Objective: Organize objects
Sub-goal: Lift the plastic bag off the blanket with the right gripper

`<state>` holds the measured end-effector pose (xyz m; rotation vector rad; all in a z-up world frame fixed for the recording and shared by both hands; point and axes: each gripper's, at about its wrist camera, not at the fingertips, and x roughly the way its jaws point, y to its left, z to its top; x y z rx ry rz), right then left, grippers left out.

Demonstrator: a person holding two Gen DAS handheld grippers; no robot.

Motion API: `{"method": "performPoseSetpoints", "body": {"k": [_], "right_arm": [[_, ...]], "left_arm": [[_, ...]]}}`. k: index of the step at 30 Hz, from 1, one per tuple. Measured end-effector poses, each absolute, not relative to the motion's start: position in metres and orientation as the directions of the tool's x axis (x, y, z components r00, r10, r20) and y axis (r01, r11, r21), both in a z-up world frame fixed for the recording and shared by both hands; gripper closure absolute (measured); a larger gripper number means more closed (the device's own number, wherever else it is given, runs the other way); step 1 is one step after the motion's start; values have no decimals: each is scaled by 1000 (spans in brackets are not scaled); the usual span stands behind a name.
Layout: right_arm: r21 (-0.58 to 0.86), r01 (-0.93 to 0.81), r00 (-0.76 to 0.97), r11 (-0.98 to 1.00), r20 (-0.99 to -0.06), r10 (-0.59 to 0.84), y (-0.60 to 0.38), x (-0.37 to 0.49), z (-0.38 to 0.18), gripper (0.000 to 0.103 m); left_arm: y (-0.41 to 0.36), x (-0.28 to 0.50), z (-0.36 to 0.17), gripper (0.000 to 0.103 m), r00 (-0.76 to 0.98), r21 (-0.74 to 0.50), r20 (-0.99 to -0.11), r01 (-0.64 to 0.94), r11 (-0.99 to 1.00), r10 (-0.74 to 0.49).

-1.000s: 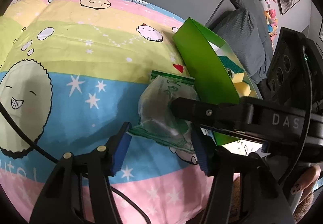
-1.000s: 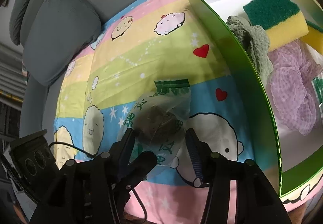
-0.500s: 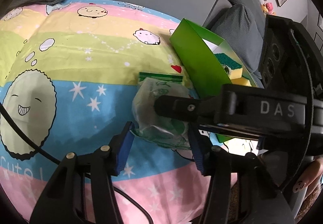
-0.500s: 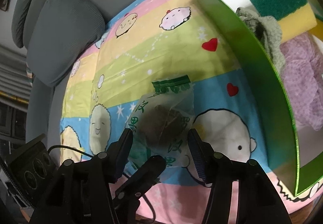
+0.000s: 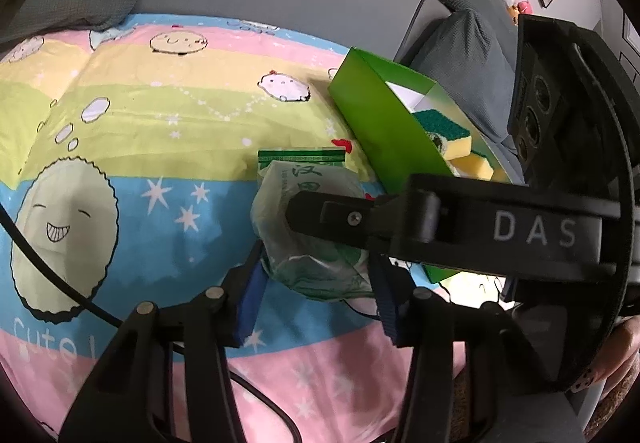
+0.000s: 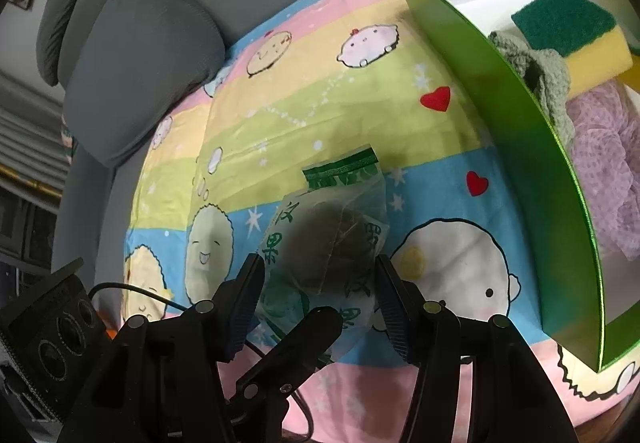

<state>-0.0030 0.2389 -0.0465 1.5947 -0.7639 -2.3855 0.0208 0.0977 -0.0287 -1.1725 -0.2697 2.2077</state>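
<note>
A clear plastic bag with green print and a dark lump inside (image 5: pixel 308 219) (image 6: pixel 332 239) lies on the cartoon-print cloth (image 5: pixel 132 131) (image 6: pixel 320 111). My left gripper (image 5: pixel 316 295) is open, its fingers on either side of the bag's near end. My right gripper (image 6: pixel 320 291) is open too and straddles the bag from the other side; one of its black fingers (image 5: pixel 332 217) lies across the bag in the left wrist view. The green box (image 5: pixel 384 135) (image 6: pixel 532 147) stands right of the bag.
The box holds green-and-yellow sponges (image 6: pixel 568 27) (image 5: pixel 444 135), a grey-green knitted cloth (image 6: pixel 536 71) and a lilac dotted cloth (image 6: pixel 604 171). Grey sofa cushions (image 6: pixel 148 55) (image 5: pixel 464 59) ring the cloth. A black cable (image 5: pixel 48 263) runs across the left side.
Both grippers have closed in on the bag, so it now sits between both pairs of open fingers. The right gripper's finger has slid further across the bag.
</note>
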Motion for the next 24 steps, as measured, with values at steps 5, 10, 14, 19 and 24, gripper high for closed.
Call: {"method": "performPoseSetpoints", "body": {"k": [5, 10, 14, 19, 24], "right_arm": [[516, -118, -435, -849, -795, -423, 240, 0, -39, 45], [499, -88, -464, -862, -786, -408, 236, 5, -28, 45], [501, -67, -491, -863, -769, -409, 235, 9, -20, 45], [487, -52, -513, -872, -762, -396, 232, 14, -13, 45], [480, -31, -535, -876, -749, -391, 231, 17, -7, 45]], "left_arm": [[95, 23, -24, 56, -425, -452, -663, -429, -782, 616], [94, 27, -16, 56, -447, -446, -645, -439, -780, 620], [93, 30, -9, 56, -470, -435, -628, -449, -781, 620], [92, 33, -5, 56, -480, -434, -612, -460, -775, 628], [92, 35, 1, 56, -495, -426, -600, -468, -775, 629]]}}
